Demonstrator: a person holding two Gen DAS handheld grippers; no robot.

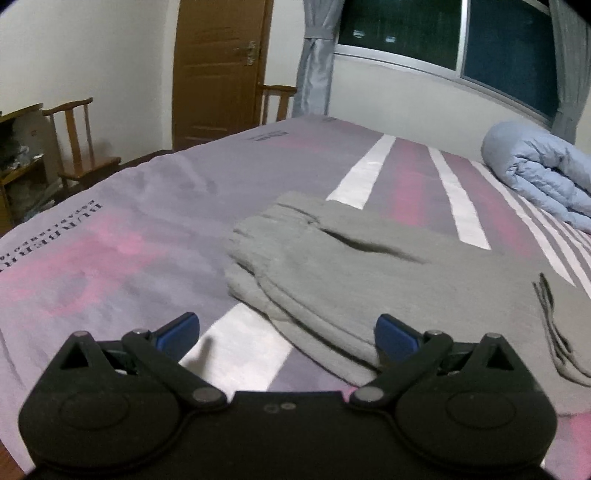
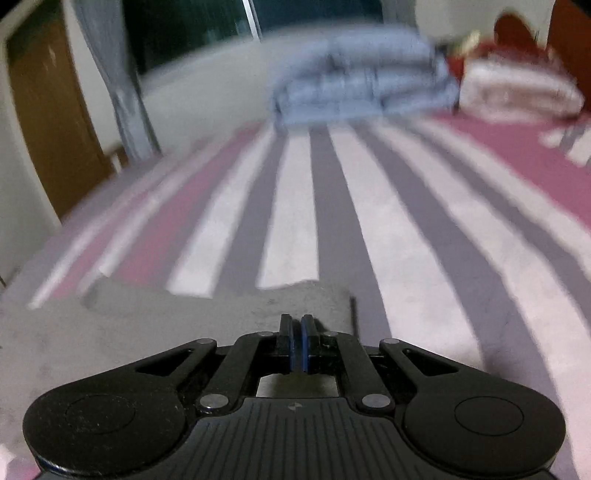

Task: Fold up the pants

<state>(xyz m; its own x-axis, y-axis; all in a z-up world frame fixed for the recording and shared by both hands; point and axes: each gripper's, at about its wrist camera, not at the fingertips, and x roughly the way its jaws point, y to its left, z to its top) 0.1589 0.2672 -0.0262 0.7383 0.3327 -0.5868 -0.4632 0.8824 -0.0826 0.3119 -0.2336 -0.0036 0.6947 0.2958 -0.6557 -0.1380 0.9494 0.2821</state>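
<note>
in the left wrist view, one pair of grey pants (image 1: 369,266) is seen lying folded on the bed (image 1: 110,240), in the middle and right of the frame, with one dark pocket slit showing and the cuffs stacked toward the centre left. one left gripper (image 1: 288,332) fills the bottom of the frame; its jaws are spread wide and nothing is held between them, the right blue pad lying just over the near edge of the pants. one rolled blue quilt (image 1: 546,173) is seen at the right edge, well apart from the pants. two wooden chairs are counted, one (image 1: 79,147) at the left and one (image 1: 275,99) beside the one brown door (image 1: 218,70) at the top. one window (image 1: 450,33) and two grey curtains flank the upper right.

in the right wrist view, much is blurred. one right gripper (image 2: 296,332) is seen at the bottom centre, its jaws brought almost together; whether fabric is pinched between them cannot be told. the pants (image 2: 147,325) are spread across the lower left, under and just ahead of the jaws. the striped bed (image 2: 406,229) runs upward to the blue quilt (image 2: 362,74) at the top centre, with one pale bundle (image 2: 517,88) beside it at the upper right.
</note>
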